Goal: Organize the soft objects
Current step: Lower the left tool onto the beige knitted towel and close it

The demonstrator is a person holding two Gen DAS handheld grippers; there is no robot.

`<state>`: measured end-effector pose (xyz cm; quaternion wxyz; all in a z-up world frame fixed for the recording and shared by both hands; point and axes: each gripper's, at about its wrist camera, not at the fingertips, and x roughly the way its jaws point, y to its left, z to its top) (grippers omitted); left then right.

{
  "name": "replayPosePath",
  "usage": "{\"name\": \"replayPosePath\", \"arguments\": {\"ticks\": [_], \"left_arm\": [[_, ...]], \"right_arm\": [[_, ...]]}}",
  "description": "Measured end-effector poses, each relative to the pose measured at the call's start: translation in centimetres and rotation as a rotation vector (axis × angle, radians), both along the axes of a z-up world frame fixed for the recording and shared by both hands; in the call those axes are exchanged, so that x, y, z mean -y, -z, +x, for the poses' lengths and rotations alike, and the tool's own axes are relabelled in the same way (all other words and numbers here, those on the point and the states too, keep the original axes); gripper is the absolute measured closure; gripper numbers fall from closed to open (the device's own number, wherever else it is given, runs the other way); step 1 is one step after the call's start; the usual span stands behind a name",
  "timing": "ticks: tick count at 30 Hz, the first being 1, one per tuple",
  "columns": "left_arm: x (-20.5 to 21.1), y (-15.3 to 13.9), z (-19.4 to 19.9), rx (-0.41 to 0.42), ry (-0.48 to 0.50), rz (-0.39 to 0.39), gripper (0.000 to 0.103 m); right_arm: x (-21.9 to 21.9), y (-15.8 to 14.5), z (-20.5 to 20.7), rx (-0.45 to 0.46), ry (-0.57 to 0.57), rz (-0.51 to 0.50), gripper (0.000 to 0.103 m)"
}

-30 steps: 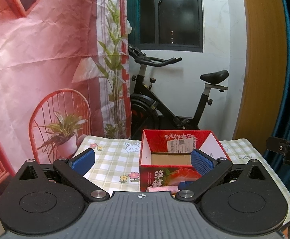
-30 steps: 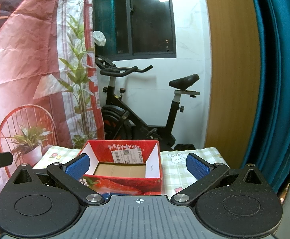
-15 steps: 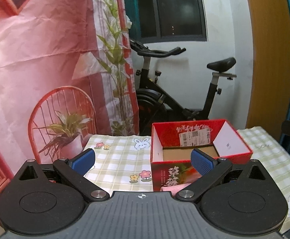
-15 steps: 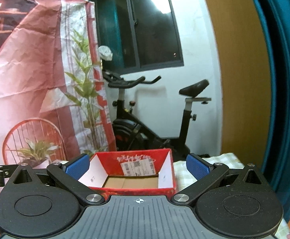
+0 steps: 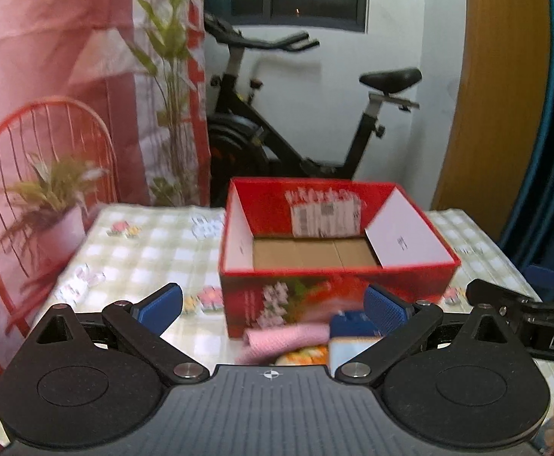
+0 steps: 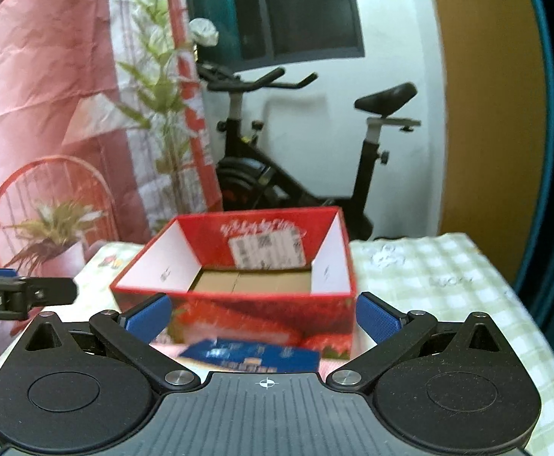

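Both grippers above the near edge of the checked tablecloth [image 5: 144, 250], facing the red box [image 5: 337, 288], which stands open and bare down to its cardboard floor. Left gripper [image 5: 273, 304] with jaws spread wide, holding nothing; right gripper [image 6: 263, 317] likewise wide and empty, its tip also showing at the right edge of the left wrist view. Soft things still outside the box, all close against its near wall: a pink rolled cloth [image 5: 288, 336] lying flat on the table, a blue pack [image 6: 254, 353] just beside it, and something yellow and white underneath, too blurred and too hidden to name. Step in hand, as a judgement: reaching down for a first pick, probably the pink cloth for the left and the blue pack for the right. Best done by dropping low enough for the pads to straddle the item, not just pinch its top layer; closing across the short axis of the roll so no loose end unrolls; keeping the fingertips off the box wall to avoid shoving the box away. Worth lifting straight up before carrying over the rim, and keeping the two grippers well apart, given how tightly the items are bunched.
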<state>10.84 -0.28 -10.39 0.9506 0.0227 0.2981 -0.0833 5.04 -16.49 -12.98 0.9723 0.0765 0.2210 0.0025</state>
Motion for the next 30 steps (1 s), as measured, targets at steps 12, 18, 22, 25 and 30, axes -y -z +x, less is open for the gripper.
{"name": "replayPosePath", "arguments": {"ticks": [12, 18, 22, 25, 30], "left_arm": [[-3.7, 4.3, -2.3, -0.129, -0.037, -0.098, 0.008], [-3.5, 5.4, -3.1, -0.154, 0.0, -0.1, 0.01], [-3.8, 6.4, -3.0, -0.192, 0.0, -0.116, 0.013], [-4.2, 7.3, -2.8, -0.223, -0.008, -0.133, 0.014], [-4.0, 9.1, -2.1, -0.279, 0.015, -0.138, 0.022]], "right_arm": [[1.1, 3.5, -3.0, -0.059, -0.032, 0.028, 0.0], [0.7, 4.0, -4.7, -0.096, -0.068, 0.01, 0.001], [0.9, 4.8, -5.5, -0.138, -0.069, 0.005, 0.001], [1.2, 5.5, -5.6, -0.164, -0.068, 0.025, 0.002], [0.9, 7.3, -4.4, -0.247, -0.094, 0.038, 0.009]]}}
